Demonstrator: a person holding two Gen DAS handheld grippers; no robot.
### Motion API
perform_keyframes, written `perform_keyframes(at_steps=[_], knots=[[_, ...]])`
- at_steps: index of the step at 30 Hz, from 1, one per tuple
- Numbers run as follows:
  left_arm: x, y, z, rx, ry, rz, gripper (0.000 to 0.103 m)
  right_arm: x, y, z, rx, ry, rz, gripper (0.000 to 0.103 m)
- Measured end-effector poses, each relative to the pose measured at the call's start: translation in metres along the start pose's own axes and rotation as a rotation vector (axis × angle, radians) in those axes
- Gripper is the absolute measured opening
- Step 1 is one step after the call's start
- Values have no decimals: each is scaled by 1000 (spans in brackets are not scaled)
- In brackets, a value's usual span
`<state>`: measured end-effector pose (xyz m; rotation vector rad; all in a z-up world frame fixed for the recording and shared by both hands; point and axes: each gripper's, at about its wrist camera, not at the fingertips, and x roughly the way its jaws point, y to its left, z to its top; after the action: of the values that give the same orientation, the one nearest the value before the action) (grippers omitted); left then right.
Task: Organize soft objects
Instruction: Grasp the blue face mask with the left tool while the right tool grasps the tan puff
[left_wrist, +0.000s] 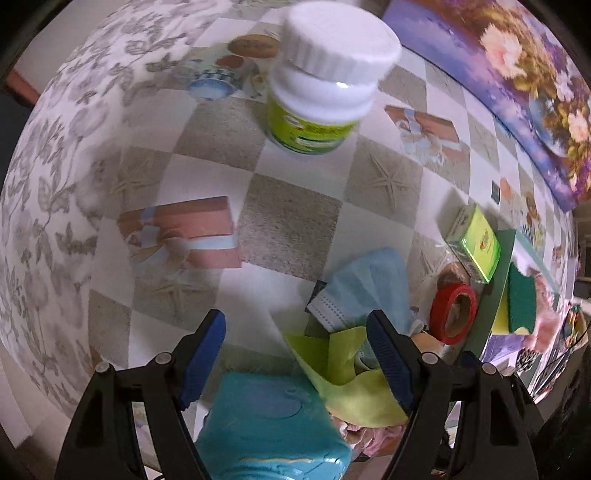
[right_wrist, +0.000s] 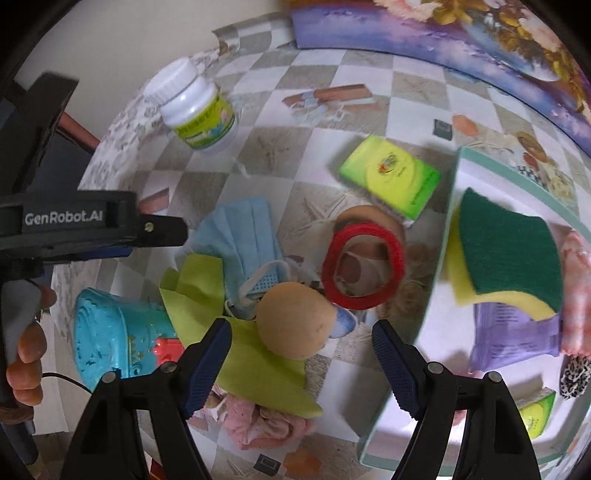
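My left gripper (left_wrist: 295, 354) is open and empty above a teal container (left_wrist: 273, 424) and a lime green cloth (left_wrist: 343, 373). A light blue face mask (left_wrist: 365, 284) lies just ahead of it. My right gripper (right_wrist: 301, 358) is open and empty over the same green cloth (right_wrist: 255, 354), a tan ball (right_wrist: 293, 319) and the mask (right_wrist: 243, 236). A pink cloth (right_wrist: 258, 421) lies under the green one. A green-and-yellow sponge (right_wrist: 506, 254) rests in the white tray (right_wrist: 448, 206) at the right, with a purple packet (right_wrist: 513, 336) and a pink soft item (right_wrist: 576, 291).
A white bottle with a green label (left_wrist: 317, 81) stands at the back; it also shows in the right wrist view (right_wrist: 197, 107). A green box (right_wrist: 391, 173) and a red tape roll (right_wrist: 364, 266) lie beside the tray. A floral board (right_wrist: 443, 40) lines the far edge.
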<state>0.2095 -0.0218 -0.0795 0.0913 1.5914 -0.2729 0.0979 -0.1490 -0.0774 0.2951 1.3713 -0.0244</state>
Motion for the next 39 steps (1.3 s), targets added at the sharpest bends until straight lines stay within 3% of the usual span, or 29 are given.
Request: perform_keyframes(at_steps=[8, 18, 21, 39], knots=[[13, -26, 7, 80, 24, 35, 79, 19, 8, 1, -9, 28, -11, 75], [35, -56, 11, 121, 45, 87, 77, 24, 1, 3, 7, 14, -8, 59], [41, -58, 14, 118, 43, 83, 70, 20, -4, 3, 7, 13, -2, 55], [19, -76, 1, 111, -68, 82, 25, -3, -37, 3, 59, -12, 34, 54]])
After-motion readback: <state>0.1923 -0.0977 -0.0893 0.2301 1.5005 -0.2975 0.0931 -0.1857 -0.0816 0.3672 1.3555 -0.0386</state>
